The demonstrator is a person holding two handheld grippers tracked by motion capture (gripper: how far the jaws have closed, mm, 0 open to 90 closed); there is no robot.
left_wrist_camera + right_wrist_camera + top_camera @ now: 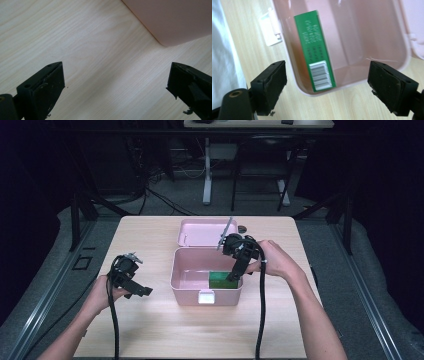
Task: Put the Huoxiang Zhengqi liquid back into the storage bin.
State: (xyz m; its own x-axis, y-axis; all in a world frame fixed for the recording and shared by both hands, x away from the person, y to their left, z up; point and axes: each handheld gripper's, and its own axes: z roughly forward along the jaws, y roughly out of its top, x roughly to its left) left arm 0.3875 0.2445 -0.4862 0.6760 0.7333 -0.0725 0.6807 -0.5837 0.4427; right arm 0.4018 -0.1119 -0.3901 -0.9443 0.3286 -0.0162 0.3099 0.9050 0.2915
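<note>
Over the pink box (190, 285) at mid-bench, our right gripper (327, 85) spreads its fingers, the green carton (315, 47) dropped inside. Left gripper (115, 85) waits spread; next we judge the lid (202, 231) needs closing.

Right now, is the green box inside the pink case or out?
Inside. The green box lies on the floor of the open pink case, against one wall, with nothing gripping it.

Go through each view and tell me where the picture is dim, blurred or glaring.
High view: the room behind is nearly black, the table lit, the latch of the pink box glares white. Left gripper view: evenly lit wood, soft overall. Right gripper view: the green box is slightly blurred, its small print barely readable, with pale glare on the pink rim.
</note>
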